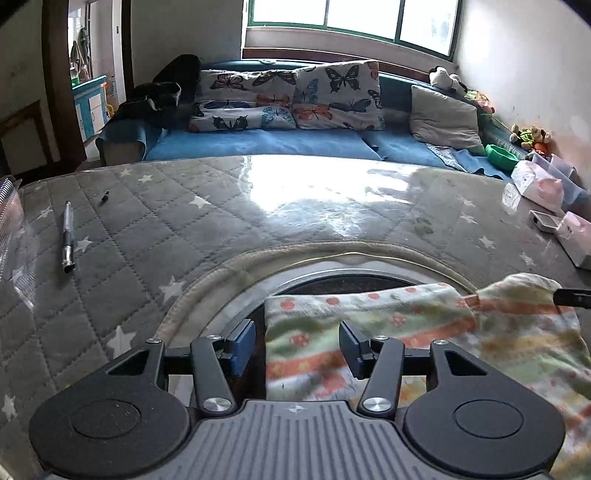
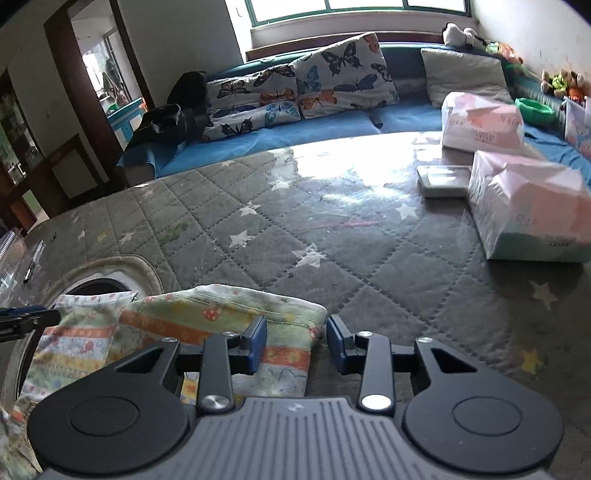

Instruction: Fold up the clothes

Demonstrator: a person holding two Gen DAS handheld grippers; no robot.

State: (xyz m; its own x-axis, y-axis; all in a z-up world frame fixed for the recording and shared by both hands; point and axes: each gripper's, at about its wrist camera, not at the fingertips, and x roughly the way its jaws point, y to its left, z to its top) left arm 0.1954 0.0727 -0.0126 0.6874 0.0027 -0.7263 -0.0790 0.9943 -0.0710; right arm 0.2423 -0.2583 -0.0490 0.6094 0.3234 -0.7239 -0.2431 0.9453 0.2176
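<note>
On the left wrist view, near centre: my left gripper (image 1: 297, 345), jaws spread, straddling the left edge of a striped garment (image 1: 424, 332) lying over a round opening (image 1: 332, 275) in the quilted tabletop (image 1: 147, 221); pen (image 1: 67, 238) far left. On the right wrist view: my right gripper (image 2: 295, 345), jaws spread, over the garment's right corner (image 2: 221, 317); tissue packs (image 2: 528, 210) right.

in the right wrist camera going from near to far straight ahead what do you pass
Right gripper, open over the edge of the striped cloth → grey quilted table cover → blue sofa seat → butterfly cushions → window.
</note>
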